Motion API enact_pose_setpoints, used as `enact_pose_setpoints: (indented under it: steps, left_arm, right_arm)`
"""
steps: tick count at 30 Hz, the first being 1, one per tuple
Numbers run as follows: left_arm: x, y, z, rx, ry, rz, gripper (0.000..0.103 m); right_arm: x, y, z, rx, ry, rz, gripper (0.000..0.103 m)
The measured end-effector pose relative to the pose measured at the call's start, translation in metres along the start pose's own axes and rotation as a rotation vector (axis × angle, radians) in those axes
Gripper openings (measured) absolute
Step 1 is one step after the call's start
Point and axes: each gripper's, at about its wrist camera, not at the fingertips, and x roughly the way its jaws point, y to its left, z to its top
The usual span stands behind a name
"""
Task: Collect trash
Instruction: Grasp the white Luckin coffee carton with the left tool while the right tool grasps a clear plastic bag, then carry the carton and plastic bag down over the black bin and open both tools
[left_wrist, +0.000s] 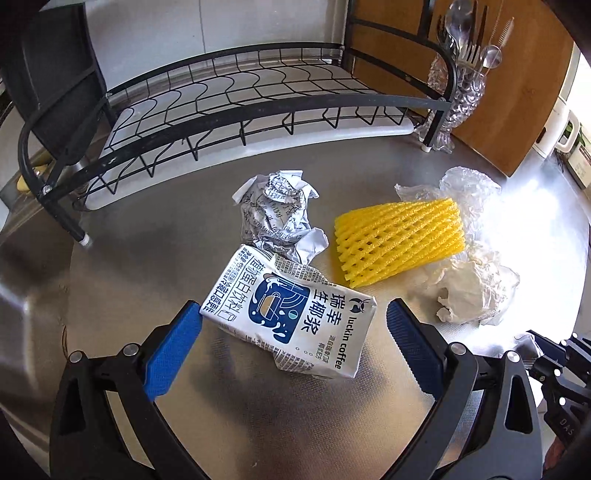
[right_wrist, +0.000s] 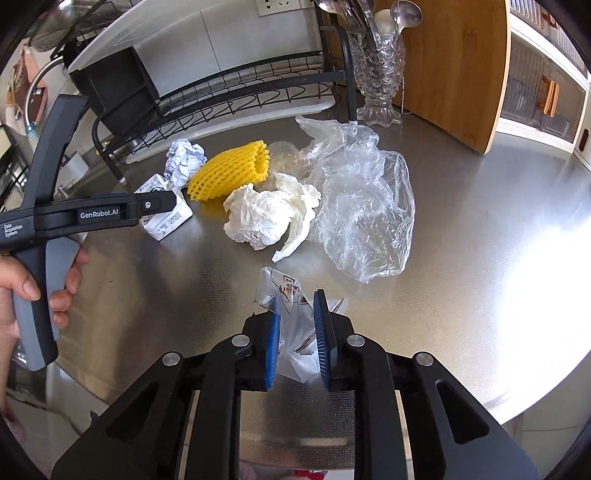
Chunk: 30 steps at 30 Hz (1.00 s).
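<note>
Steel counter (right_wrist: 480, 240) fills both views; its near edge drops off just behind my right fingers, with plenty of bare metal to their right. Black wire dish rack (left_wrist: 236, 92) walls off the far side, wooden cutting board (right_wrist: 454, 66) leaning at far right, glass cutlery holder (right_wrist: 380, 77) between the two.

Trash sits clustered mid-counter, beyond both sets of fingers. Clear plastic bag (right_wrist: 365, 206) is the biggest piece, ahead and slightly right of my right fingers. Crumpled white tissue (right_wrist: 269, 214) touches its left side, yellow foam fruit net (right_wrist: 229, 170) past that. Crumpled printed paper ball (left_wrist: 277, 214) sits beyond the left fingers, touching the carton's far end.

Left gripper (left_wrist: 293, 317) spread wide, blue pads either side of a crushed white-and-blue luckin coffee carton (left_wrist: 291, 310). Left pad is at the carton's corner, right pad clear of it. No squeeze that I can see.

Right gripper (right_wrist: 295, 314) nearly closed, pinching a small clear wrapper (right_wrist: 291, 332) with reddish print. Wrapper pokes out past the fingertips, bottom against the counter.

A hand (right_wrist: 22, 295) holds the left tool's grey handle at far left of the right view.
</note>
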Motion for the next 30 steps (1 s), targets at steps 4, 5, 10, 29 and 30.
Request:
enact_pose_setpoints:
  steps: [4,5,10,29,30]
  left_arm:
    - [0.015,-0.001,-0.004,0.030,0.044,-0.021,0.093]
    - [0.018,-0.002,-0.006,0.034,0.053,-0.030,0.089]
    - [0.010,-0.006,-0.012,0.051,0.023,-0.057,0.085]
    - [-0.081,-0.014,-0.066,-0.007,-0.063,-0.028,0.083]
    - [-0.087,-0.014,-0.072,-0.018,-0.067,-0.022,0.083]
  right_arm:
    - [0.004,0.002,0.003,0.024,0.004,0.017,0.017]
    - [0.005,0.003,0.005,0.027,0.005,0.019,0.017]
    - [0.007,0.011,0.005,0.026,0.005,0.030,0.017]
    - [-0.026,0.038,-0.006,-0.037,-0.043,0.070,0.012]
    - [-0.030,0.039,-0.008,-0.043,-0.048,0.075,0.012]
